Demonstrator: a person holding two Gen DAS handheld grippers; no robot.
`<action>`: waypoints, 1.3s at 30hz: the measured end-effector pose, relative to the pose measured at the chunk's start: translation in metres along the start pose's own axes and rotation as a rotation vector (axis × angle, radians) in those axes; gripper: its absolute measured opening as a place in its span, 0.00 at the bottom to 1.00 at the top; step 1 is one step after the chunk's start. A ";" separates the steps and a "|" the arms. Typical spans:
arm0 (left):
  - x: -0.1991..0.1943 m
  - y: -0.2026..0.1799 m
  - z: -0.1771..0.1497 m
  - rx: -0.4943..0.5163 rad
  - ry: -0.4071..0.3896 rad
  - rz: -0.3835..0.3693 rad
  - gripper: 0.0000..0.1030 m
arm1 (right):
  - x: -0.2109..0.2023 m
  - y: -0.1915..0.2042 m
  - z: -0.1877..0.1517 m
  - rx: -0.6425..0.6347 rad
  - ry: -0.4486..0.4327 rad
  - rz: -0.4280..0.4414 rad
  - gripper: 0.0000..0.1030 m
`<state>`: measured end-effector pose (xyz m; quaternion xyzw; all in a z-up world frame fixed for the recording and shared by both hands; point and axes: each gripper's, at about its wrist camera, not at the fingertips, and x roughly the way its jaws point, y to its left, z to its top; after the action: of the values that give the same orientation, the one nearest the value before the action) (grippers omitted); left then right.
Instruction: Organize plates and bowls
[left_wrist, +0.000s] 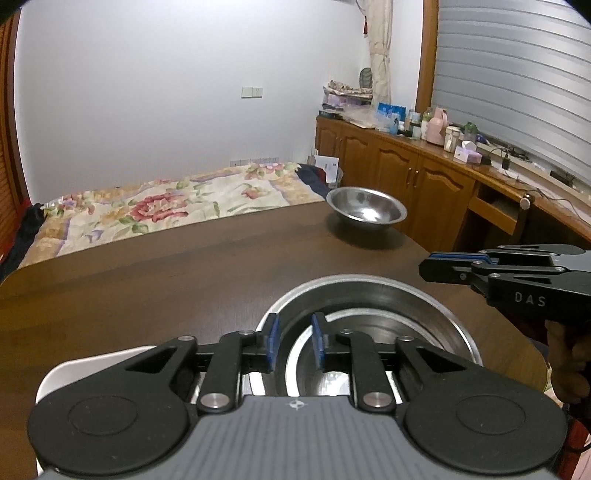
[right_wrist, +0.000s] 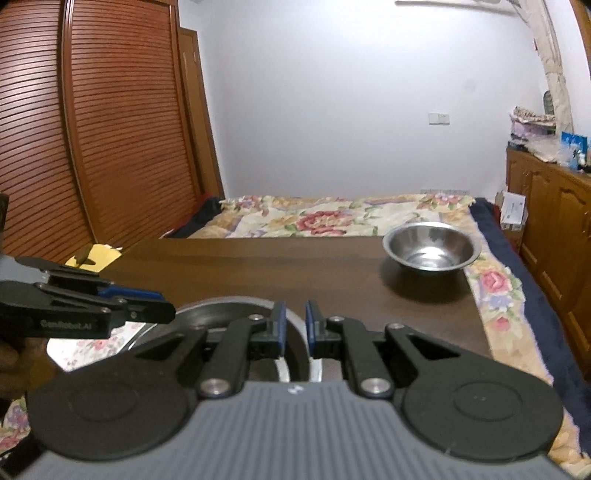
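Now, working from the left, my left tool (left_wrist: 295, 341) hangs over the near rim of the steel basin (left_wrist: 373, 295), fingers apart and astride its wall without clamping. My right tool (right_wrist: 294, 329) hovers beside that basin's right edge, fingers narrowly apart and empty. Farthest right, the steel bowl (right_wrist: 431, 246) sits on the bench (right_wrist: 240, 266) at its far corner, ahead and right of the right tool, so I judge the right hand nearer.

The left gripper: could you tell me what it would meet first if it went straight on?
Most likely the far wall of the steel pan; the left gripper straddles its near rim. Depth is unclear.
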<state>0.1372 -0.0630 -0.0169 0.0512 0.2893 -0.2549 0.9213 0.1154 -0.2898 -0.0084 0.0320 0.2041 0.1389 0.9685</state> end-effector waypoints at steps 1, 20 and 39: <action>-0.001 0.000 0.002 0.001 -0.004 0.001 0.39 | -0.001 -0.001 0.001 -0.003 -0.006 -0.010 0.25; -0.002 -0.001 0.016 0.006 -0.052 0.066 1.00 | -0.007 -0.021 0.004 0.009 -0.108 -0.151 1.00; 0.001 0.006 0.035 0.014 0.000 0.033 1.00 | 0.010 -0.056 0.012 0.026 -0.084 -0.212 1.00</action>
<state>0.1584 -0.0667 0.0109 0.0625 0.2864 -0.2416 0.9250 0.1435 -0.3404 -0.0078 0.0284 0.1672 0.0318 0.9850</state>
